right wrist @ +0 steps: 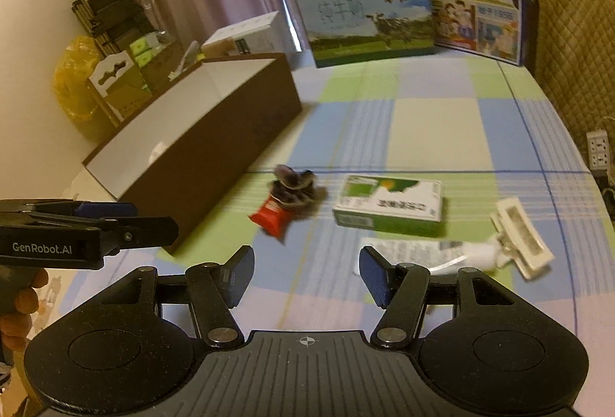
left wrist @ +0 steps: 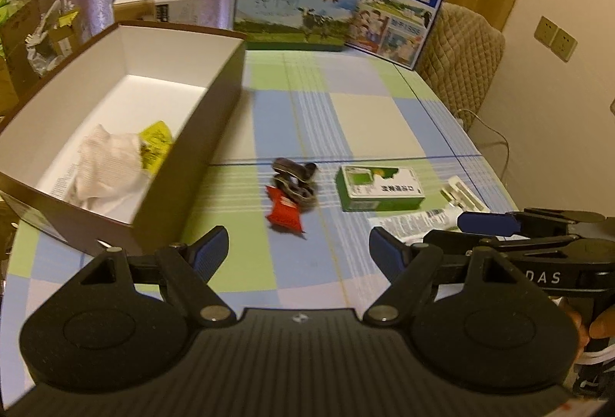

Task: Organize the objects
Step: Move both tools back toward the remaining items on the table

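Observation:
On the checked tablecloth lie a red snack packet (left wrist: pixel 284 213) (right wrist: pixel 271 215), a dark crumpled band (left wrist: pixel 294 178) (right wrist: pixel 294 186), a green-and-white carton (left wrist: pixel 378 188) (right wrist: pixel 388 207), a white tube (left wrist: pixel 415 223) (right wrist: pixel 415 250) and a white clip (left wrist: pixel 461 192) (right wrist: pixel 519 238). To their left stands a brown box (left wrist: pixel 226 78) (right wrist: pixel 215 155) with a white inside, holding a white cloth (left wrist: pixel 103 163) and a yellow packet (left wrist: pixel 155 144). My left gripper (left wrist: pixel 300 255) (right wrist: pixel 153 219) is open and empty, short of the red packet. My right gripper (right wrist: pixel 307 274) (left wrist: pixel 453 230) is open and empty, near the tube.
Two milk cartons (left wrist: pixel 300 5) (left wrist: pixel 399 9) stand at the table's far edge. A quilted chair back (left wrist: pixel 465 55) sits at the right, a power strip (right wrist: pixel 597 148) beyond the right edge. Cardboard boxes and bags (right wrist: pixel 115 78) crowd the left side.

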`<act>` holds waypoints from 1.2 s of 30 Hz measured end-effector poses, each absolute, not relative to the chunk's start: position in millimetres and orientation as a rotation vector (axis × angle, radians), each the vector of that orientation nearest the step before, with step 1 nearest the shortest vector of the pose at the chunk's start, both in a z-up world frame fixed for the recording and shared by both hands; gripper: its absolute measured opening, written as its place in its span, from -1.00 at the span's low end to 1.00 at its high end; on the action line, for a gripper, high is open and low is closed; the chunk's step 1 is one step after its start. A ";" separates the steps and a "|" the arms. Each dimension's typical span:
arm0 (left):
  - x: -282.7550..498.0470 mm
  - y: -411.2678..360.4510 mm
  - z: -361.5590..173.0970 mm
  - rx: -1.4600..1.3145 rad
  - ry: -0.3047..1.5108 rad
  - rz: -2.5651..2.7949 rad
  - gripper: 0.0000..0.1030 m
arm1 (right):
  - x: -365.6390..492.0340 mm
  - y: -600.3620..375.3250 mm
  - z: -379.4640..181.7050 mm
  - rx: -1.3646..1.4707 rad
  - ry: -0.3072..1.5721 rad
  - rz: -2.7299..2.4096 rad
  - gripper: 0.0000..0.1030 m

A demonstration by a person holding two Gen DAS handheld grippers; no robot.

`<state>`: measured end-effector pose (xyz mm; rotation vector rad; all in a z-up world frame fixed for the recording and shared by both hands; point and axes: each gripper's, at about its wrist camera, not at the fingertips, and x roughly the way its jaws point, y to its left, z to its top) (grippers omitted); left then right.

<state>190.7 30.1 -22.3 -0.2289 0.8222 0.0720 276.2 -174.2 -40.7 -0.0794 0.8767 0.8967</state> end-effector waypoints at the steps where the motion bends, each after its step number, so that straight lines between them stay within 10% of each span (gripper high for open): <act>1: 192.2 26.8 -23.7 -0.227 0.826 0.070 0.50 | 277.7 -177.8 -41.9 -0.080 0.880 0.891 0.12; 36: 250.6 0.7 -83.1 -0.143 0.974 0.045 0.47 | 322.0 -175.0 -119.0 -0.129 1.010 0.649 0.12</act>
